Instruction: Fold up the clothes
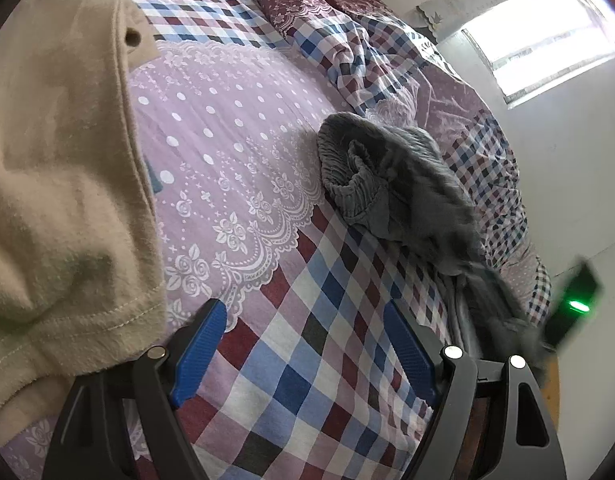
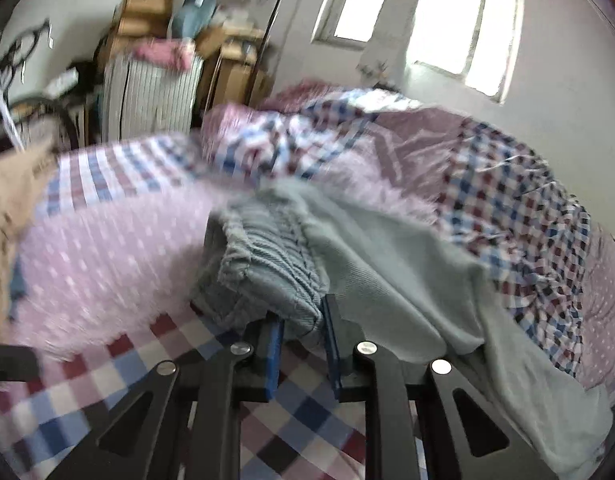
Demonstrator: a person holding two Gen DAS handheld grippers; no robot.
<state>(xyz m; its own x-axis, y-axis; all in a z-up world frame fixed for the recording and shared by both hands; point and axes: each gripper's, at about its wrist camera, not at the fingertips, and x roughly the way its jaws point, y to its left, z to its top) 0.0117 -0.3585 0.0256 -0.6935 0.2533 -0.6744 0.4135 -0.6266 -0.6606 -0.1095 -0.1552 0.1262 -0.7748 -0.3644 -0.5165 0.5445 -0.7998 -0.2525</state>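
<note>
A pair of grey trousers with a ribbed elastic waistband lies crumpled on the bed, right of centre in the left wrist view. My left gripper is open and empty above the checked sheet, well short of the trousers. A beige fleece garment lies at the left. In the right wrist view my right gripper is shut on the grey trousers at the waistband edge. That view is motion blurred.
The bed has a checked and lilac dotted sheet. A crumpled checked duvet lies along the far side by the wall. Stacked boxes and a striped cabinet stand beyond the bed. The other gripper's green-lit body is at the right.
</note>
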